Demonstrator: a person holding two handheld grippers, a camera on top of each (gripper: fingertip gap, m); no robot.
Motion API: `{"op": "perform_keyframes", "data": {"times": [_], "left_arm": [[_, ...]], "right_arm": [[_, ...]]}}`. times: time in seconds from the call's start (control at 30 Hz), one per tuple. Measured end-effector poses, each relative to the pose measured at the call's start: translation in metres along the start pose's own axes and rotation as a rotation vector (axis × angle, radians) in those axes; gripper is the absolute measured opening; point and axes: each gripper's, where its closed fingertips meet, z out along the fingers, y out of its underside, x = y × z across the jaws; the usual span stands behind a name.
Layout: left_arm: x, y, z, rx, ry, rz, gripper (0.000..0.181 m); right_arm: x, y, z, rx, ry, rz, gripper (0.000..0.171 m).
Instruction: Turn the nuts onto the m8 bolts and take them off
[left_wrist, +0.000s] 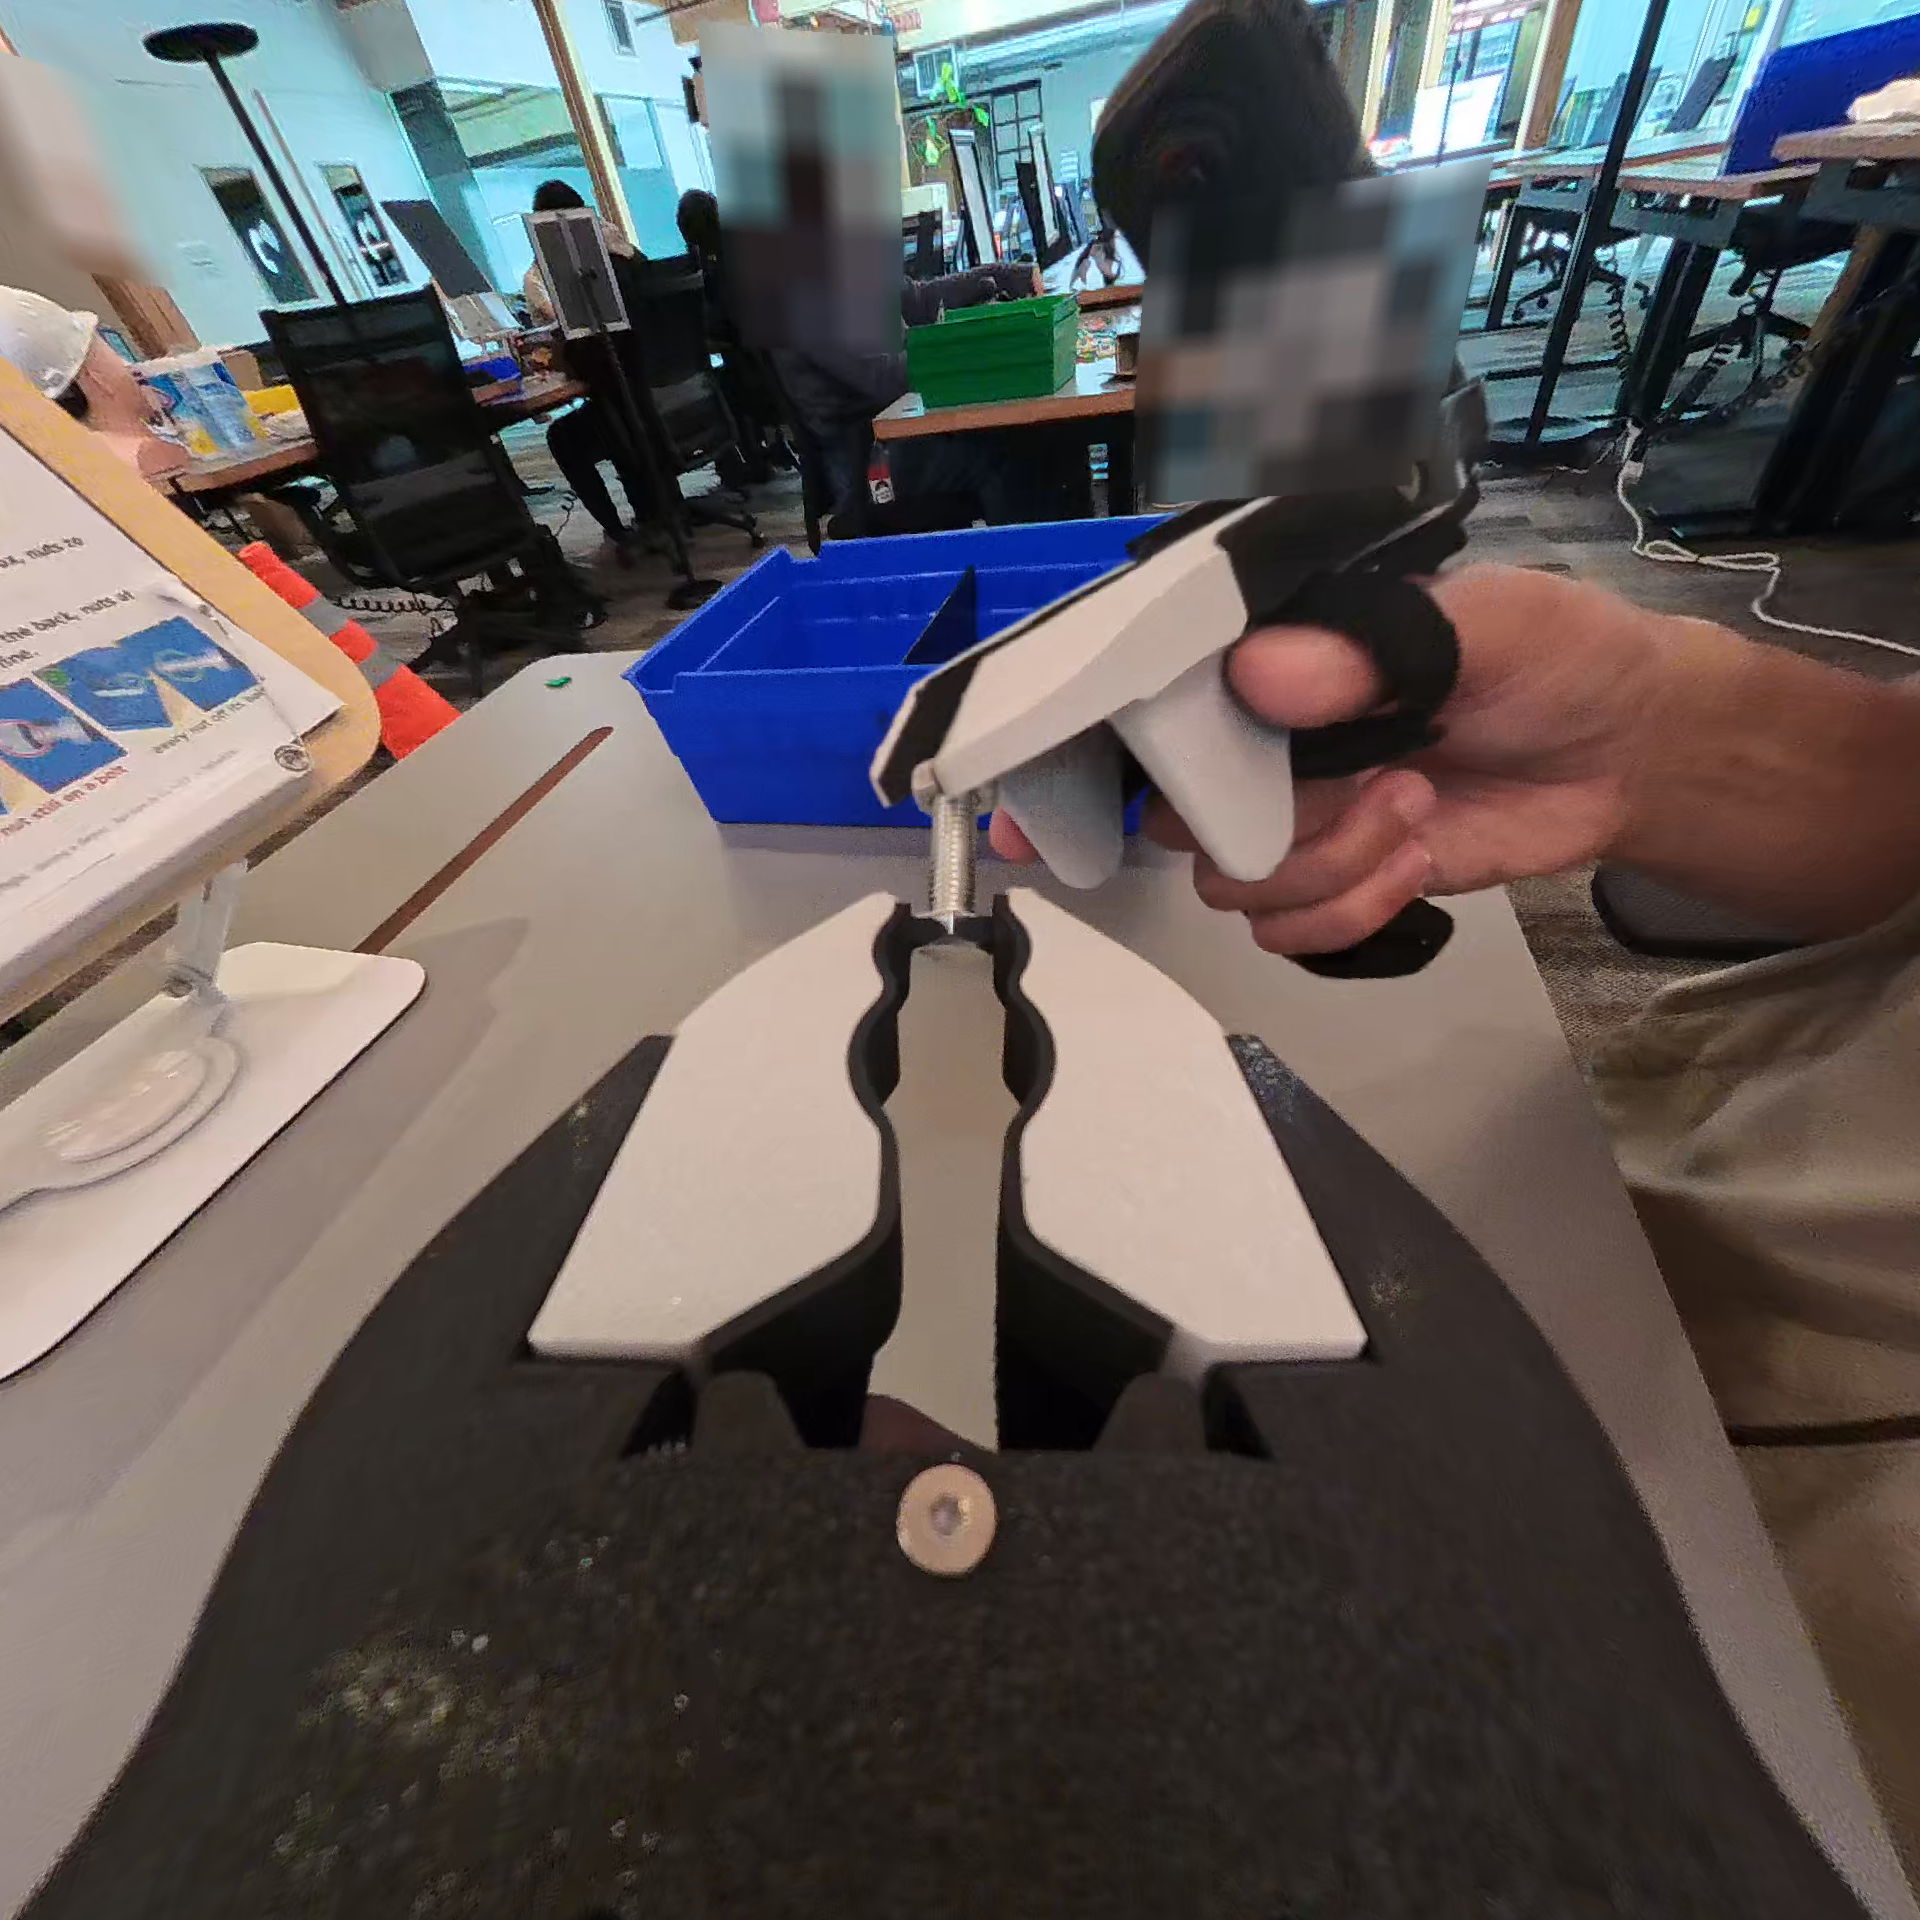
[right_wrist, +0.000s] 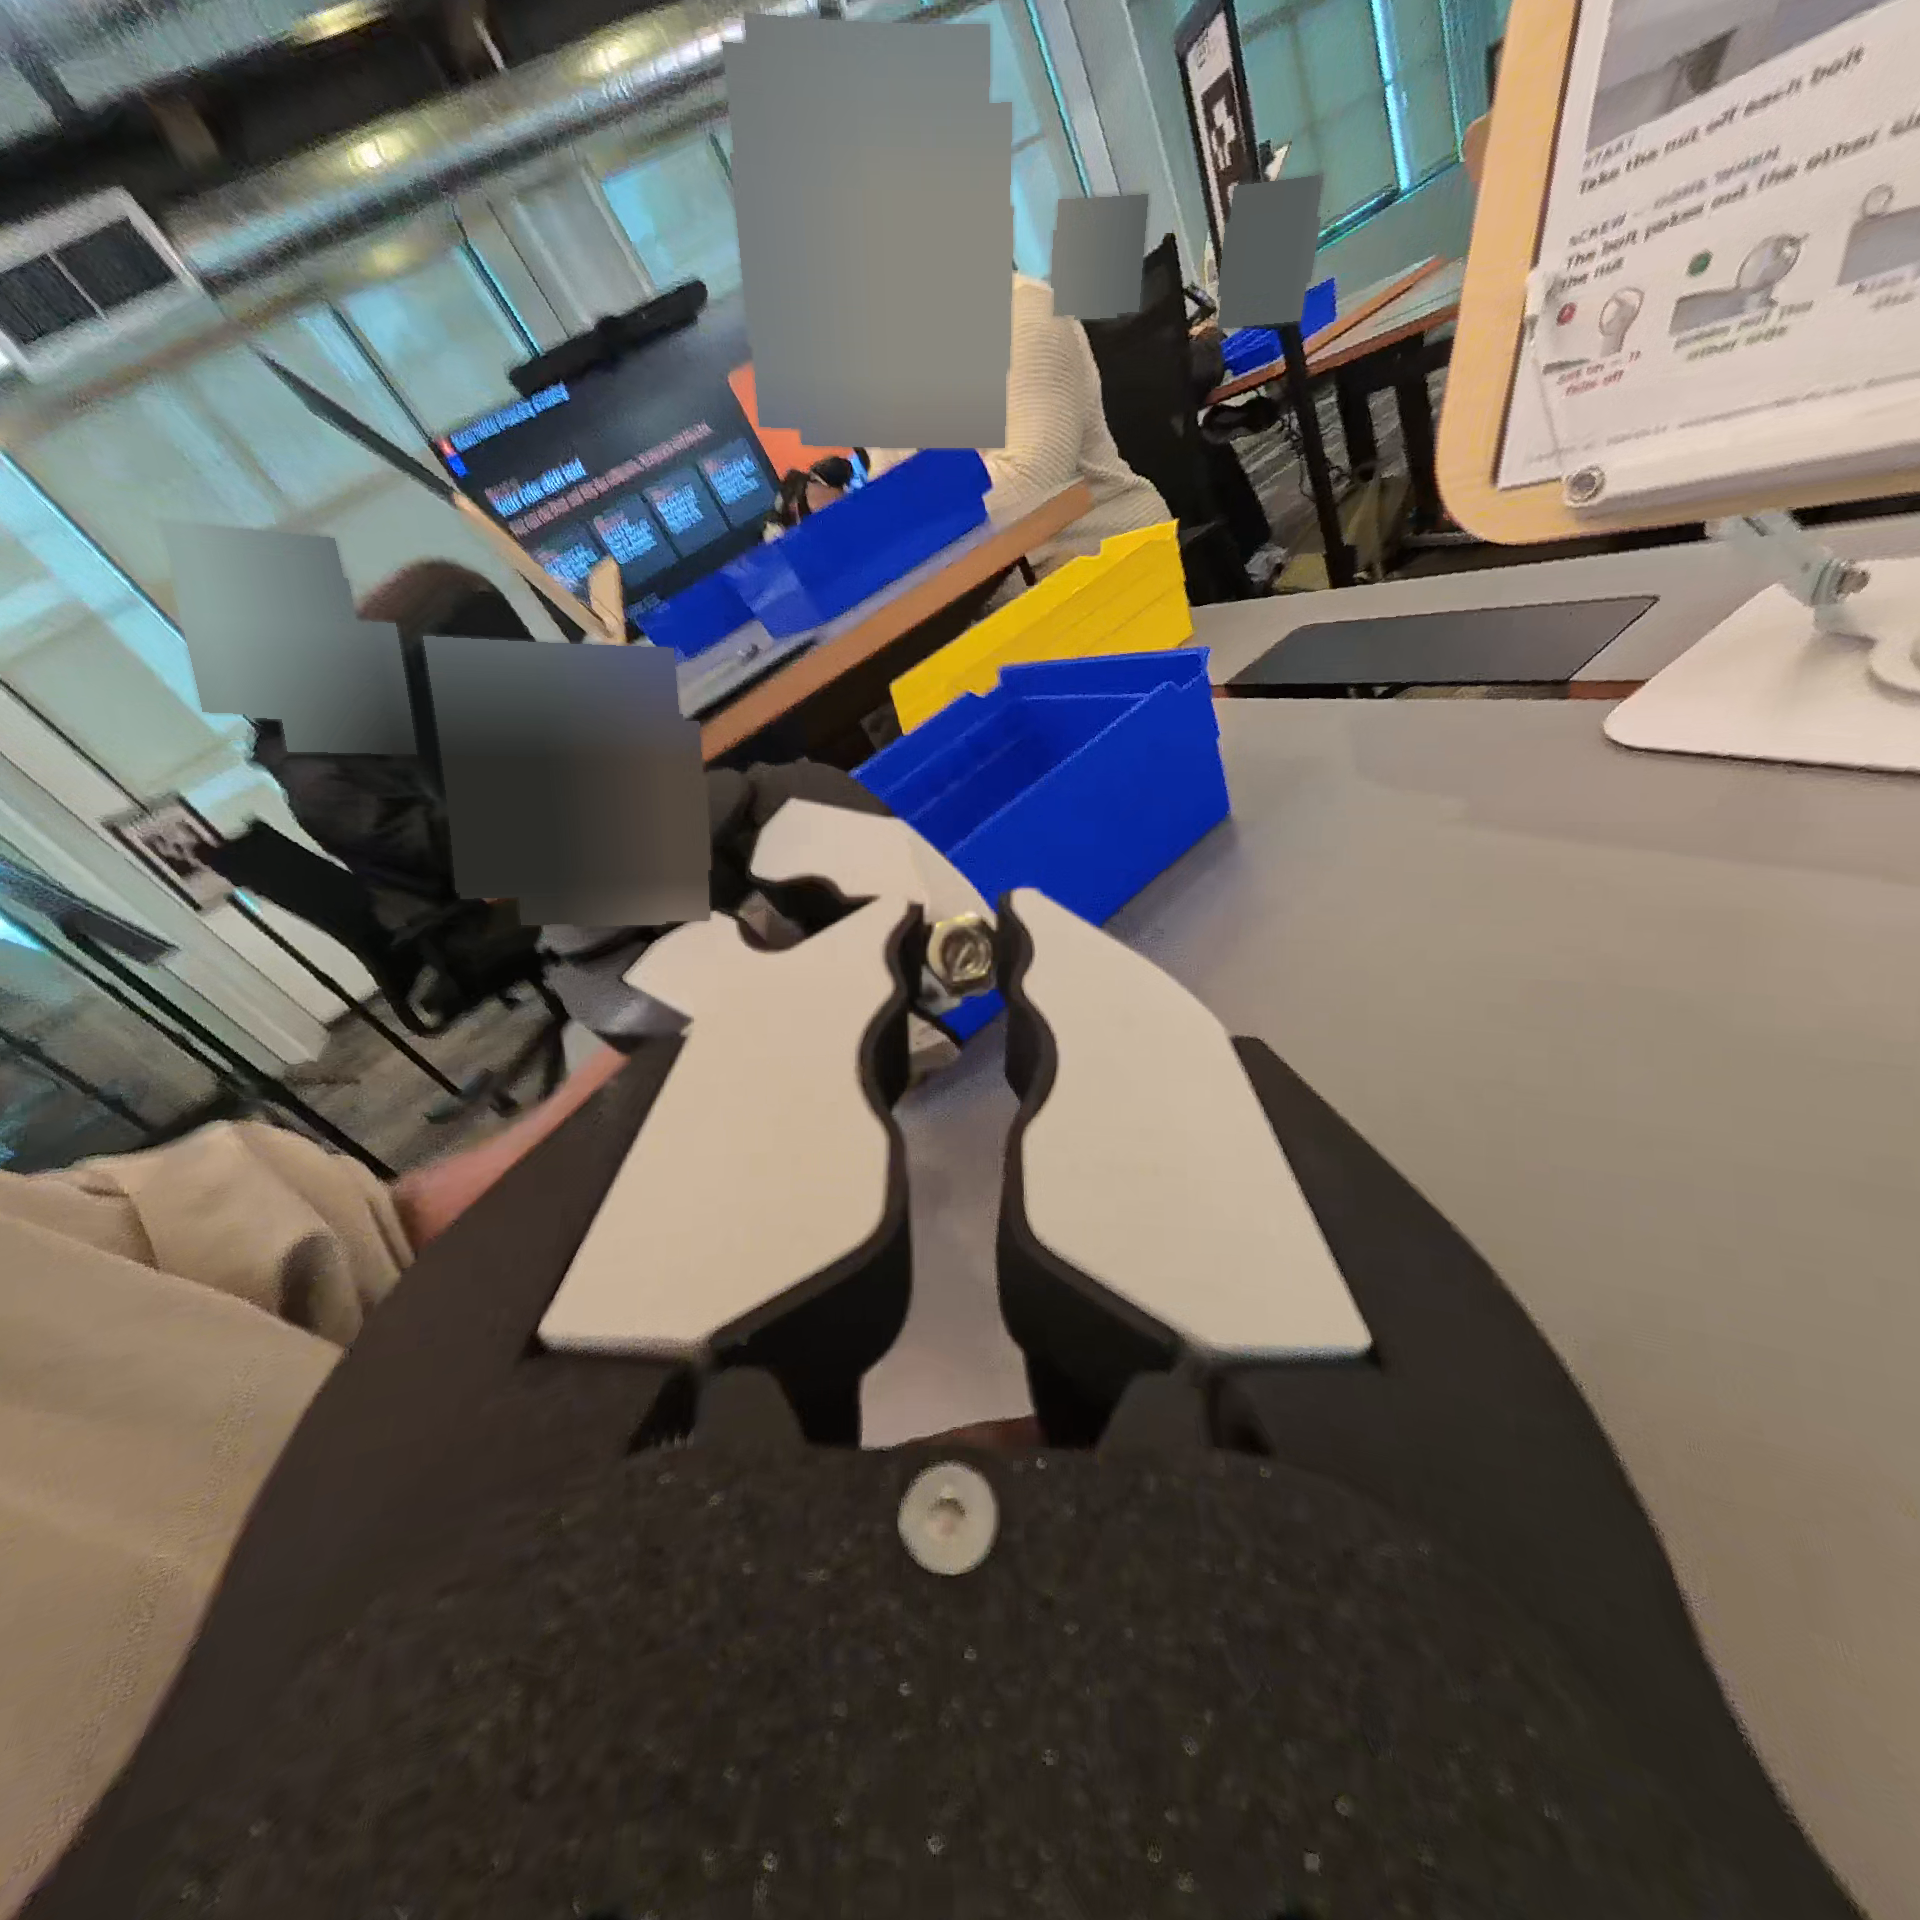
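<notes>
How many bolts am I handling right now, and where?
1. The bolt stands upright between the two grippers: the left gripper pinches its lower end, the right gripper holds the nut at its top. The blue bin's contents are hidden.

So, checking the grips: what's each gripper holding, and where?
Left gripper clamps the bolt by its lower end; right gripper clamps the hex nut at its top.

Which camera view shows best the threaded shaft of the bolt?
The left wrist view: the bolt stands side-on, threads visible between both tools. The right wrist view shows only its end with the nut, seen end-on.
</notes>
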Motion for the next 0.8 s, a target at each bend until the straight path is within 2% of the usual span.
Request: {"op": "perform_keyframes", "data": {"times": [0.27, 0.5, 0.6, 0.7, 0.8], "left_arm": [[0.01, -0.01, -0.009, 0.054, 0.084, -0.086, 0.015], [0.031, -0.026, -0.015, 0.155, 0.318, -0.316, 0.015], [0.032, -0.027, -0.012, 0.152, 0.324, -0.325, 0.015], [0.025, -0.024, -0.009, 0.145, 0.293, -0.308, 0.015], [0.007, -0.024, -0.009, 0.151, 0.173, -0.248, 0.015]], "right_arm": [[-0.018, -0.005, 0.0, -0.057, -0.109, -0.168, 0.009], [-0.038, -0.011, -0.005, -0.078, -0.238, -0.508, 0.0], [-0.036, -0.021, -0.007, -0.073, -0.285, -0.493, 0.0], [-0.026, -0.04, -0.012, -0.035, -0.261, -0.425, 0.001], [-0.014, -0.039, -0.017, -0.069, -0.238, -0.224, 0.026]]}}
